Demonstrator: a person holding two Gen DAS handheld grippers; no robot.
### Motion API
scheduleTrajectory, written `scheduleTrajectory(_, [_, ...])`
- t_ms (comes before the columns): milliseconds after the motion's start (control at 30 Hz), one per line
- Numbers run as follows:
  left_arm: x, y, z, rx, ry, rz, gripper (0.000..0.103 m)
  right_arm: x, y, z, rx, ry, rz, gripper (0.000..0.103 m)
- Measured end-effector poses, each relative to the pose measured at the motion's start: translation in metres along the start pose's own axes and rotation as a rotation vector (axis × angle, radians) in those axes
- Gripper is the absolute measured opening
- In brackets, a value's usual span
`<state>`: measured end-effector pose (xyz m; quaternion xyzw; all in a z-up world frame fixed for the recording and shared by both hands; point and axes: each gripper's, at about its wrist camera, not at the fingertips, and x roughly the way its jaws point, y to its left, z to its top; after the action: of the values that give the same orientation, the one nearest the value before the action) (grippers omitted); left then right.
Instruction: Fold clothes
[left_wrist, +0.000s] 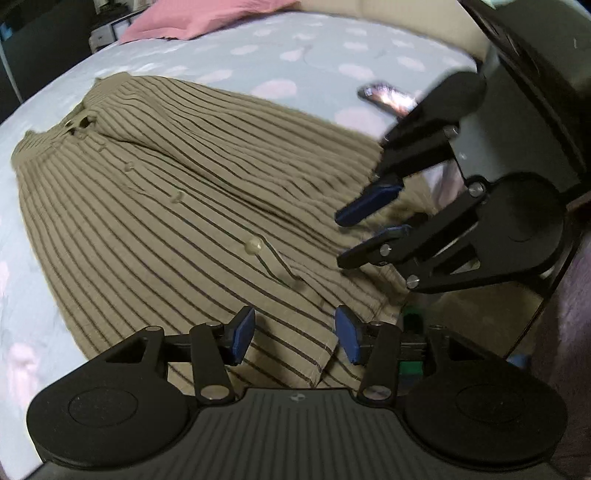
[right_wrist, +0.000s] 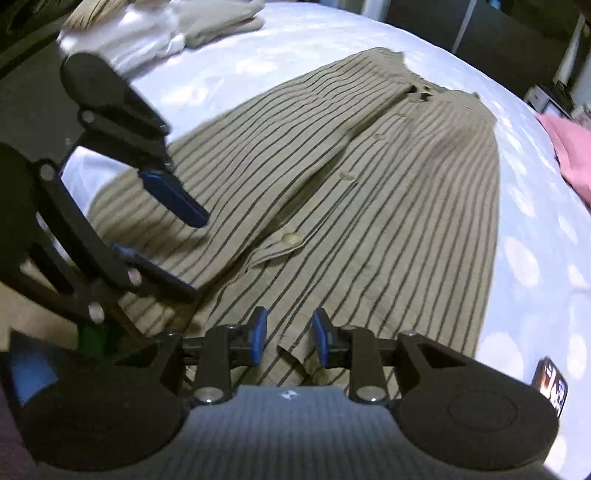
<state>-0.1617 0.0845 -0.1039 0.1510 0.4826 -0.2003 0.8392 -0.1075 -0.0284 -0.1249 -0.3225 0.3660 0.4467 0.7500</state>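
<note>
On the bed (left_wrist: 314, 48), a striped khaki shirt (left_wrist: 155, 206) lies spread flat, buttoned front up, collar at the far end, hem nearest both grippers. Left gripper (left_wrist: 295, 334): jaws partly apart over the hem, nothing between the pads. Right gripper (right_wrist: 289, 336): jaws narrower, also apart, hem cloth below but not pinched.

Judgement: thin woven cloth, light and limp; it will drape and slide on the sheet, so pinch at the hem corners or side seams, not mid-panel.

Open sheet lies on both sides of the shirt. A phone (left_wrist: 388, 98) lies near one side edge, a pink pillow (left_wrist: 207, 16) beyond the collar, and a clothes pile (right_wrist: 155, 33) well apart.
</note>
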Motion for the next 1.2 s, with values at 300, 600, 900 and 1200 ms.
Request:
scheduleTrajectory(300, [0.004,0.021,-0.003,-0.063,0.005,-0.048,0.004,0.005,-0.021,0.002,0.084,0.022,0.032,0.003])
scheduleTrajectory(600, [-0.016,0.011,0.001,0.015,-0.029,-0.082,0.002,-0.020,-0.016,0.006,0.074,-0.044,0.170,0.002])
scheduleTrajectory(900, [0.012,0.008,-0.004,0.000,0.048,-0.089,0.005,0.011,-0.007,0.004,0.027,0.053,0.179,0.007])
scheduleTrajectory(1200, [-0.021,-0.019,-0.016,0.174,-0.013,-0.027,0.053,-0.021,0.003,-0.011,-0.073,-0.018,0.139,0.046])
